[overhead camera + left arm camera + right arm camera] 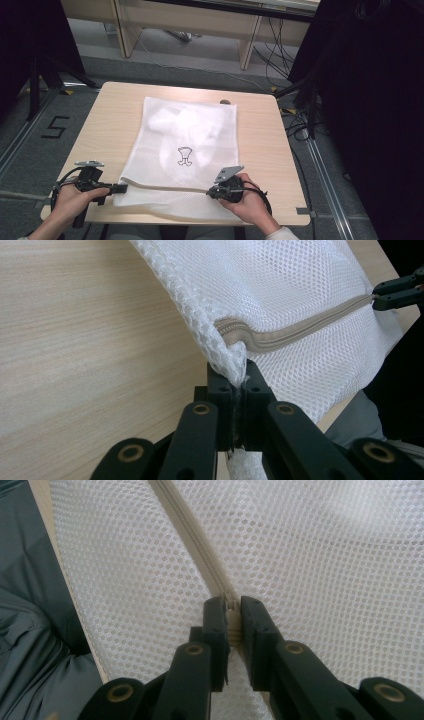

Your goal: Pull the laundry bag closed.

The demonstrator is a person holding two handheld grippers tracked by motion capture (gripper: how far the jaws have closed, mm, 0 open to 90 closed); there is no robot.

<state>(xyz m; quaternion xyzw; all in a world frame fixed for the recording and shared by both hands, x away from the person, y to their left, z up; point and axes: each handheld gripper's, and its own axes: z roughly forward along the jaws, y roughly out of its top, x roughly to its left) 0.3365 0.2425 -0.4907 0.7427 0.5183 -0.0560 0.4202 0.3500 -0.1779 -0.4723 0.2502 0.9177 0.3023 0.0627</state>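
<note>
A white mesh laundry bag (187,145) lies flat on the wooden table (110,125), with white clothing inside and a small black print on it. A beige zipper (165,187) runs across its near end. My left gripper (121,188) is shut on the bag's near left corner (232,367), at the zipper's end. My right gripper (212,191) is shut on the zipper pull (231,611), toward the zipper's right end. In the left gripper view the zipper (300,330) stretches to the other gripper's jaws at the far right.
The bag's near edge overhangs the table's front edge (175,220). A person's grey-clad lap (35,645) is just below it. Black curtains (370,100), cables and a wooden bench (190,22) stand beyond the table. Floor tape shows a "5" (56,127) at left.
</note>
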